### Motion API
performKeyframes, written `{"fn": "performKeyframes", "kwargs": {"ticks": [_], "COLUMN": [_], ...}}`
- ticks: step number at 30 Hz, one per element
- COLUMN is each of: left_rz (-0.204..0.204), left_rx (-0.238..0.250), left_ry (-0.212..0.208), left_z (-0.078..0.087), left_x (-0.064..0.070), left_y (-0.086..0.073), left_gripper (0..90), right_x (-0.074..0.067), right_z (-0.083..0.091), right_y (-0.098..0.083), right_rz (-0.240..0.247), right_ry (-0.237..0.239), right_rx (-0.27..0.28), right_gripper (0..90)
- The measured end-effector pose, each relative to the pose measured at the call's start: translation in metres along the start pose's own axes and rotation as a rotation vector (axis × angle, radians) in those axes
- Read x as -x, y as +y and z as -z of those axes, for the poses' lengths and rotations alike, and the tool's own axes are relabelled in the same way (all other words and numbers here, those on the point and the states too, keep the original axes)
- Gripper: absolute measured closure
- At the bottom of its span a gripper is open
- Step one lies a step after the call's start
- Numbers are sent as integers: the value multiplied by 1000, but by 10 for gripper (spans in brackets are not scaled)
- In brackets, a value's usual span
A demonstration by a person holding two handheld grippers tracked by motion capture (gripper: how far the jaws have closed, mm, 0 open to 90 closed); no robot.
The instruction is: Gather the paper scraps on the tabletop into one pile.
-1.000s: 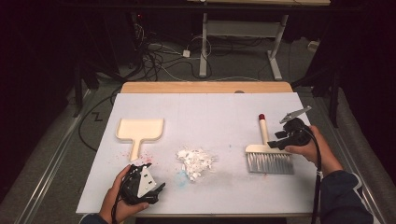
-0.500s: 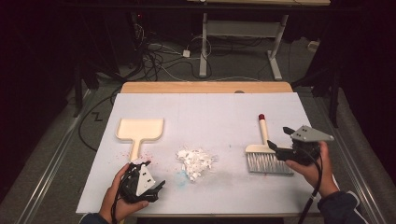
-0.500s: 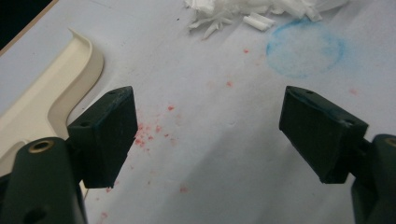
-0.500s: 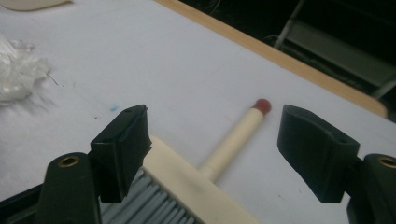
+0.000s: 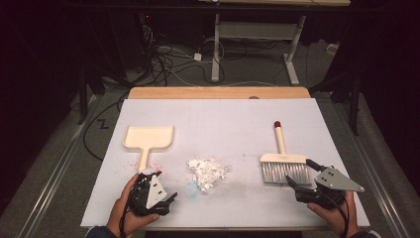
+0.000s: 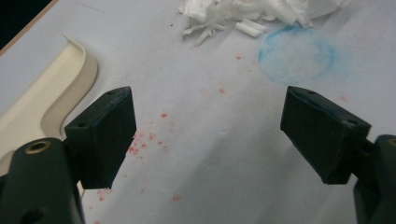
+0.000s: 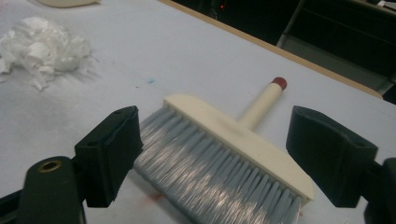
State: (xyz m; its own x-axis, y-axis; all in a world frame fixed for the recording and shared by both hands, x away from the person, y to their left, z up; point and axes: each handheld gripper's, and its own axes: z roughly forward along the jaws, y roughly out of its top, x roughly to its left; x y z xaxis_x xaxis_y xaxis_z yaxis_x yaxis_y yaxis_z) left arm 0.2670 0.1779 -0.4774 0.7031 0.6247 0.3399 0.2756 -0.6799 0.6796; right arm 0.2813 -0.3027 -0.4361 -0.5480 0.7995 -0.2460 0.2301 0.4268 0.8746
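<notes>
The right gripper [image 5: 303, 174] sits low at the near right of the table [image 5: 237, 119], its jaws spread wide apart; they have just been opening, and nothing is clamped between them. The brush [image 5: 283, 163] lies flat right in front of it, grey bristles toward the person, cream handle with a red tip pointing away. In the right gripper view the brush [image 7: 229, 149] lies across the gap between the jaws, but neither pad presses on it. The left gripper [image 5: 153, 191] rests at the near left with its jaws also apart over bare table. The dustpan [image 5: 147, 140] lies just beyond it, handle toward the person. A pile of white paper scraps [image 5: 207, 171] sits between dustpan and brush, well apart from both
</notes>
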Motion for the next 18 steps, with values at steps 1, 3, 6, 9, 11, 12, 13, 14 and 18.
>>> {"fn": "performKeyframes", "kwargs": {"ticks": [1, 3, 6, 9, 11, 12, 13, 14, 18], "left_rz": [2, 4, 0, 1, -1, -3, -4, -5, -5], "left_rx": [1, 6, 3, -1, -4, -4, -3, -2, -3], "left_ry": [-2, -4, -5, -5, -6, -4, -3, -2, -2], "left_z": [0, -1, -1, -2, -2, -2, -1, -1, -1], "left_x": [-1, -1, -2, -2, -2, -1, -1, 0, 0], "left_y": [0, 0, 0, 0, 0, 0, 0, 0, -1], "left_gripper": [173, 172, 172, 172, 172, 172, 172, 172, 172], "right_x": [-1, -3, -3, -2, -2, -2, -2, -2, -3], "right_z": [0, 1, -1, -4, -5, -4, -4, -4, -4], "right_y": [0, 2, 2, 2, 2, 1, 2, 2, 2], "right_rz": [9, 20, 17, 14, 16, 15, 15, 18, 29], "right_ry": [-6, -2, -4, -8, -9, -4, -2, -5, -12], "right_rx": [2, 14, 10, 0, -3, 0, 0, 0, -4], "right_gripper": [174, 175, 177, 180, 182, 183, 183, 183, 183]}}
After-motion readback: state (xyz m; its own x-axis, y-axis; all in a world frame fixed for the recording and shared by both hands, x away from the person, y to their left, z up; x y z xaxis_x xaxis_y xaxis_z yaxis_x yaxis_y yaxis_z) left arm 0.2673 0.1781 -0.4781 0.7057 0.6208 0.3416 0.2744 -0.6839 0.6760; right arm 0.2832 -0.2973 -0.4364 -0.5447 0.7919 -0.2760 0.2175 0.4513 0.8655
